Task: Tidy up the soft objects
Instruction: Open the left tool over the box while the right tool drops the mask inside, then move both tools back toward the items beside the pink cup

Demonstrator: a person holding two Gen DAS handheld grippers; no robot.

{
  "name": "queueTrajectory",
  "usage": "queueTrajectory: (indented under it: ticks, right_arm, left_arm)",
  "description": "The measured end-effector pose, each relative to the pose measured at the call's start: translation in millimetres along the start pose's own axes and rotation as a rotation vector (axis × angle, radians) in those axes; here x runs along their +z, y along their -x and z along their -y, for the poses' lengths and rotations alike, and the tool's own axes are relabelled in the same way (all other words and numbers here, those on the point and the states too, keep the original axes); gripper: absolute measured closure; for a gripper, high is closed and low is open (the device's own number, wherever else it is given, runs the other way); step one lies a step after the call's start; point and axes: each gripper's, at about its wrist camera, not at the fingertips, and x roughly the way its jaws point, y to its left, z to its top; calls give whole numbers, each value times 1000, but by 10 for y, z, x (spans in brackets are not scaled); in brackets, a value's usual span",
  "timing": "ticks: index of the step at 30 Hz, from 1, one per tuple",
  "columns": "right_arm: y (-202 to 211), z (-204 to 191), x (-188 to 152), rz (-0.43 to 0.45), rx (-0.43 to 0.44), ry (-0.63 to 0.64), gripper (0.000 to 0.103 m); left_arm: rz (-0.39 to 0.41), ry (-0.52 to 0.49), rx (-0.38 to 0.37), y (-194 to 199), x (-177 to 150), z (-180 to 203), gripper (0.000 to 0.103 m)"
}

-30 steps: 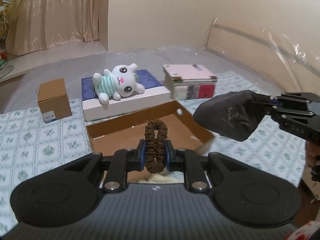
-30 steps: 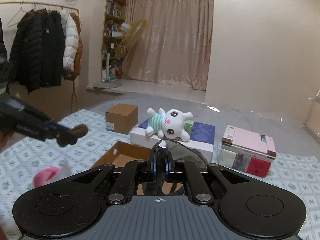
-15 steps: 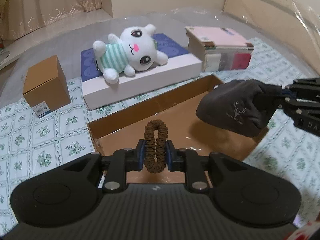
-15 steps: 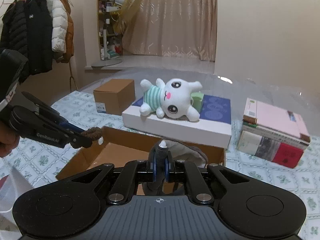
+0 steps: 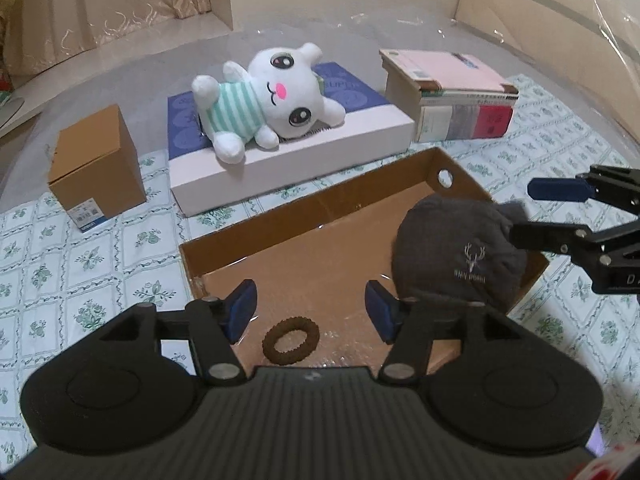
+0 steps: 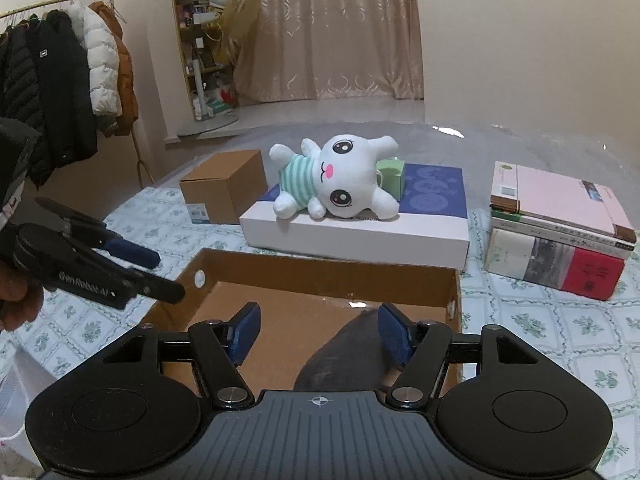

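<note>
A shallow cardboard tray (image 5: 304, 208) lies on the patterned cloth; it also shows in the right wrist view (image 6: 320, 272). A brown hair scrunchie (image 5: 291, 340) lies flat on the tray floor, below my open left gripper (image 5: 310, 312). A dark grey beanie (image 5: 456, 252) sits at the tray's right side, also seen in the right wrist view (image 6: 344, 356), just under my open right gripper (image 6: 320, 332), which shows in the left wrist view (image 5: 540, 212). A white plush bunny (image 5: 264, 100) lies on a white box (image 5: 304, 152).
A small cardboard box (image 5: 96, 168) stands at the left. A stack of books (image 5: 452, 96) stands at the right. Coats hang on a rack (image 6: 60, 80) at the far left of the room.
Both grippers opened. The scrunchie dropped from my left gripper onto the tray floor. The beanie was let go by my right gripper and sank into the tray.
</note>
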Motion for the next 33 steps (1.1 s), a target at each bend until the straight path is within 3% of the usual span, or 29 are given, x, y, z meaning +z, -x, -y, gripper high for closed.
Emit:
queueTrajectory:
  ticks: [8,17,25,33]
  right_arm:
    - [422,-168,42,18,-33,8,38]
    - [1202,-607,85,105,-35,42,38]
    - [1863,-1065,-76,189,-46,66,38]
    - [2407,-1437,-457,256,-41,62,38]
  left_arm:
    - [63,15,-13,512,-58,96,47]
    - [164,50,-38,1288,-349,326,47]
    - [276,82,-33,1955,-788,576,45]
    - [369,164,-29,2452,-1447,690,38]
